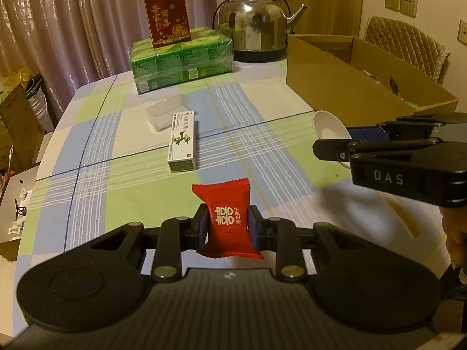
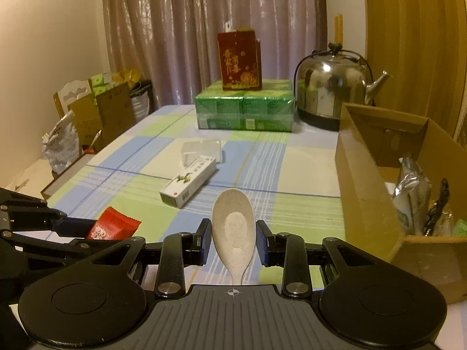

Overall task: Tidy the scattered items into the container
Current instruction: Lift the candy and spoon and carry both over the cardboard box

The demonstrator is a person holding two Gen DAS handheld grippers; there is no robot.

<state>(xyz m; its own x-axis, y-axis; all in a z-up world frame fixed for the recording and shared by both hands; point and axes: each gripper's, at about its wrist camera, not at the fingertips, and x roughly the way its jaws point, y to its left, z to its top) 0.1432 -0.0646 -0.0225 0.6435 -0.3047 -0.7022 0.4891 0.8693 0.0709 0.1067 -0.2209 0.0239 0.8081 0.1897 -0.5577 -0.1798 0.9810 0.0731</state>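
While cardboard box point(image 2: 367, 175) holds foil pouch point(image 2: 411, 180), left hand-held gripper point(image 1: 227, 227) grasps red packet point(image 1: 226, 218), right hand-held gripper point(image 2: 233, 237) grasps spoon point(image 2: 233, 227).

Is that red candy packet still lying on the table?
No, the red candy packet is pinched between the fingers of the left gripper, held up off the checked tablecloth.

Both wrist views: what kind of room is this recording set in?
Most likely a home dining room. A table with a checked tablecloth carries a steel kettle and a green multipack of cartons; heavy curtains hang behind, and a padded chair stands past the cardboard box.
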